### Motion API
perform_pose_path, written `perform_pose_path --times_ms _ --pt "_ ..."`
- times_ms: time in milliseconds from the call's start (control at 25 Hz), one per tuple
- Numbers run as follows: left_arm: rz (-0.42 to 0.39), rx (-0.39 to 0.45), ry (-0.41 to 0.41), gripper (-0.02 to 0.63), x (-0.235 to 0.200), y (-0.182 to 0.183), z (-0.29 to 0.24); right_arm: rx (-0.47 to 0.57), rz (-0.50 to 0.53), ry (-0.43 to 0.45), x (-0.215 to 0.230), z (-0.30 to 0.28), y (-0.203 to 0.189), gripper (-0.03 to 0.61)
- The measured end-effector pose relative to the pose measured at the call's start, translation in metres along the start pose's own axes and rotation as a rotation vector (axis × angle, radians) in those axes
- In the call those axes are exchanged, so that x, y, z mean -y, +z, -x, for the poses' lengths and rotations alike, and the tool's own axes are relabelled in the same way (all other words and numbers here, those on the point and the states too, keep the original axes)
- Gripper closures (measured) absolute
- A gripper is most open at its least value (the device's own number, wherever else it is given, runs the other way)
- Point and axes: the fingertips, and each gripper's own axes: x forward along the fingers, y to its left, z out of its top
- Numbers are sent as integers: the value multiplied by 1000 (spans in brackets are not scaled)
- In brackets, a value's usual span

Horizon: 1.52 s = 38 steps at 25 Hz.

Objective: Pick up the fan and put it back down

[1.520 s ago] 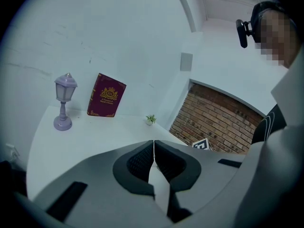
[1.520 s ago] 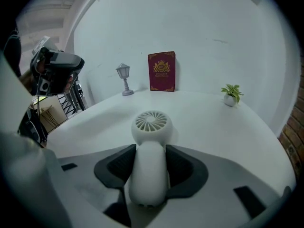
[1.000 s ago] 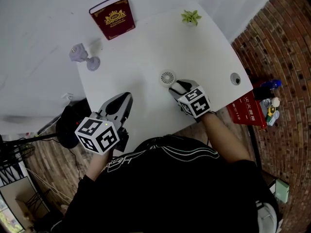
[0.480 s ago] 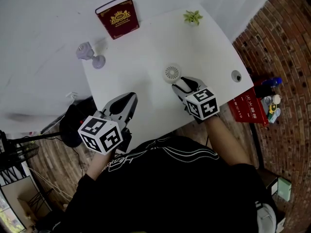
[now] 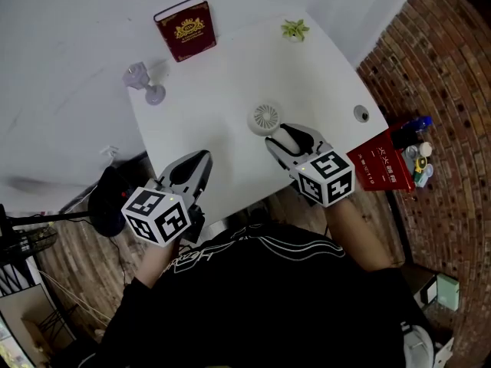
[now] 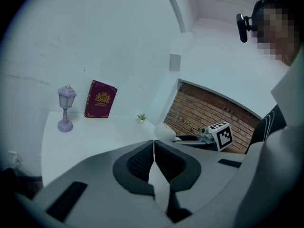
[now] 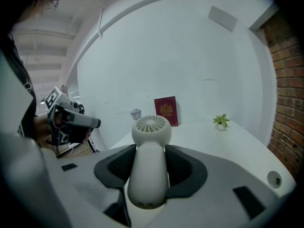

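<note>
Holding the white fan (image 7: 151,127) by its handle in the right gripper (image 5: 285,138), jaws parted only by the handle's width and pressing on both of its sides. Round grille end aimed toward the red book (image 5: 185,28), blunt handle end toward the camera. Held over the white table (image 5: 230,75), well nearer the person than the book and off to the book's right, with the head raised above the tabletop in the right gripper view. Left gripper (image 6: 154,144) empty, jaws closed pad to pad, almost straight out in front of the book at the table's near edge. Just left of the book and a little nearer, a small purple lamp (image 5: 143,83). Well to the book's right, at the far edge, a little potted plant (image 5: 294,30). Farther right of the book again, past the table's side, a red box (image 5: 376,165).
</note>
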Motion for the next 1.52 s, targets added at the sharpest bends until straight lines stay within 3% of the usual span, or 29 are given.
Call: perform_pose_path --times_ms 280,440,760,1520 --pt "-15 20 -29 581 18 -5 23 72 24 24 -40 36 19 385" --pt "-27 37 -42 581 26 -7 34 112 -15 46 -59 51 23 385" --pt "-39 47 -60 581 37 -14 56 127 -4 42 -87 69 18 385" --pt "-48 20 -60 581 52 -27 57 119 0 47 -94 83 9 385"
